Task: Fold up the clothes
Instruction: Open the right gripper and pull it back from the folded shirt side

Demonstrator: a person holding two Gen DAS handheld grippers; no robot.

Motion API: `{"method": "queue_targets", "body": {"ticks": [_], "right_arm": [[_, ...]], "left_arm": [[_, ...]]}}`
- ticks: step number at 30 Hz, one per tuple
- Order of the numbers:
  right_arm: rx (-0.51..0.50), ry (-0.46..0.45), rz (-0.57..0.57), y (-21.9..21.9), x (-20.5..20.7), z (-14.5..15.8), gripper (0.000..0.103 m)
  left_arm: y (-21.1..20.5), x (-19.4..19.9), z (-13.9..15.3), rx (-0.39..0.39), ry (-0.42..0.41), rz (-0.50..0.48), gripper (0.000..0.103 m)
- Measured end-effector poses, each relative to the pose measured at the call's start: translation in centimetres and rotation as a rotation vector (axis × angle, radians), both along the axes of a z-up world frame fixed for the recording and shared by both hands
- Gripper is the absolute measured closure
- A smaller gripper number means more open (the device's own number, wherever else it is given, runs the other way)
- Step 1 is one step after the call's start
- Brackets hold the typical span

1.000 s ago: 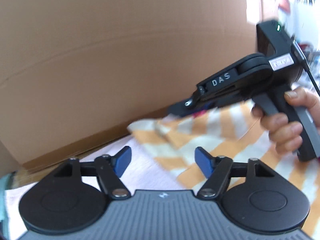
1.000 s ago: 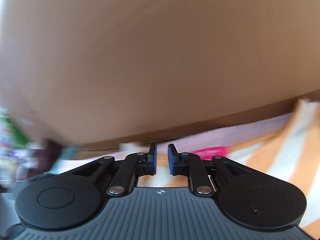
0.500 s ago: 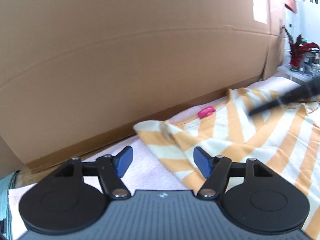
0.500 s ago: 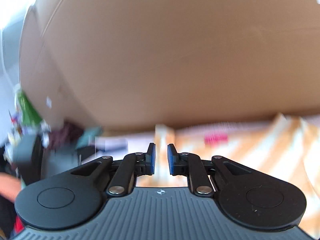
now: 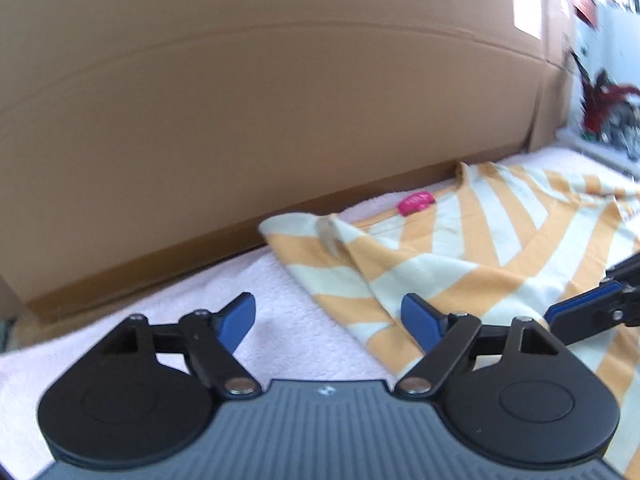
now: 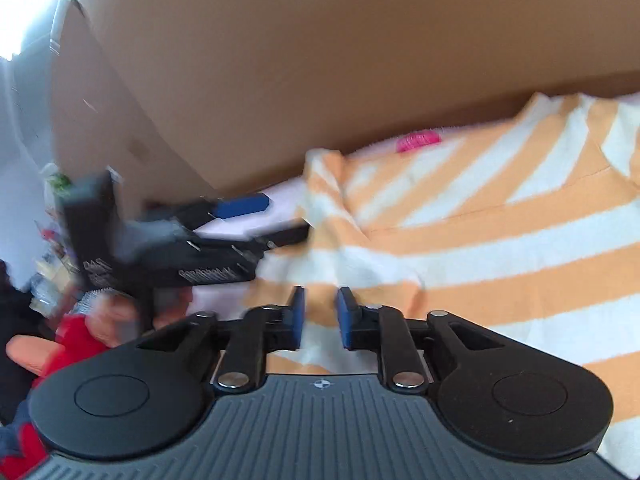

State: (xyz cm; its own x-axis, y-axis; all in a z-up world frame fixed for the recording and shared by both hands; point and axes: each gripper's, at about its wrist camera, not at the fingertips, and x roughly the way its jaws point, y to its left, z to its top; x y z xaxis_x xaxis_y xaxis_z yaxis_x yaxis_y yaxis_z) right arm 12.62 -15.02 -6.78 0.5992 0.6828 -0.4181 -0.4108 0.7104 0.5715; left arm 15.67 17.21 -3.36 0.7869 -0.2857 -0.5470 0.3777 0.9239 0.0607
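Note:
An orange-and-white striped shirt [image 5: 480,248] [image 6: 480,240] lies spread on a pale pink towel [image 5: 260,292], with a pink label [image 5: 415,203] [image 6: 418,142] at its far edge. My left gripper [image 5: 328,308] hovers over the shirt's left edge, its jaws wide and opening, with no cloth pinched. In the right wrist view it [image 6: 272,220] sits at the left, blurred, beside that same edge. My right gripper [image 6: 321,300] hangs over the near part of the shirt. Its jaws stand a narrow gap apart and are opening, with nothing between the pads. Its blue tip [image 5: 576,308] shows at the right edge.
A tall cardboard wall [image 5: 280,100] [image 6: 360,60] stands right behind the towel. A hand with a red sleeve [image 6: 76,332] holds the left gripper's handle. Cluttered shelves and a red plant [image 5: 604,100] sit at the far right.
The right gripper left its place above the shirt's far side, swung out to the right, and now shows only its tip. The left gripper dipped slightly and now appears in the right wrist view.

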Motion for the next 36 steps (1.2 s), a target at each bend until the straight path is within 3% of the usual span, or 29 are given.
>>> {"method": "queue_targets", "body": {"ticks": [1,3,7,11,14,16,21,24,25,29,32,36], "right_arm": [[0.008,0.015,-0.021,0.1,0.0,-0.1,0.084],[0.065,0.053,-0.07,-0.7,0.0,-0.4,0.086],[0.088,0.068,-0.07,0.3,0.3,-1.0,0.085],[0.052,0.038,-0.056,0.7,-0.4,-0.5,0.079],[0.05,0.034,-0.055,1.4,-0.2,-0.7,0.079],[0.043,0.015,-0.056,1.8,-0.3,-0.7,0.078],[0.048,-0.106,-0.039,2.3,-1.5,0.0,0.075],[0.047,-0.13,-0.032,2.3,-1.6,0.2,0.072],[0.043,-0.129,-0.034,2.2,-1.6,0.3,0.066],[0.042,-0.118,-0.052,1.8,-1.2,0.4,0.056],[0.037,-0.121,-0.05,2.1,-1.3,0.4,0.052],[0.017,-0.152,-0.056,2.9,-1.8,0.5,0.052]], "left_arm": [[0.1,0.2,-0.2,0.002,0.002,0.044,0.042],[0.1,-1.2,0.3,0.03,0.001,0.101,0.051],[-0.1,-7.5,2.3,-0.028,-0.011,0.092,0.047],[-2.9,-13.2,1.9,0.019,-0.023,0.035,0.034],[-5.3,-16.7,1.0,0.064,-0.013,-0.01,0.042],[-6.4,-17.9,-0.5,0.095,-0.001,-0.028,0.054],[-7.3,-22.1,-2.1,0.198,-0.087,-0.005,0.054],[-6.9,-24.6,-1.7,0.19,-0.098,-0.035,0.057],[-6.9,-25.4,-1.5,0.183,-0.107,-0.049,0.055],[-7.8,-27.1,-1.1,0.137,-0.18,-0.085,0.036],[-8.5,-26.8,-2.1,0.147,-0.111,-0.107,0.044],[-7.5,-28.2,-2.2,0.132,-0.104,-0.13,0.049]]}}
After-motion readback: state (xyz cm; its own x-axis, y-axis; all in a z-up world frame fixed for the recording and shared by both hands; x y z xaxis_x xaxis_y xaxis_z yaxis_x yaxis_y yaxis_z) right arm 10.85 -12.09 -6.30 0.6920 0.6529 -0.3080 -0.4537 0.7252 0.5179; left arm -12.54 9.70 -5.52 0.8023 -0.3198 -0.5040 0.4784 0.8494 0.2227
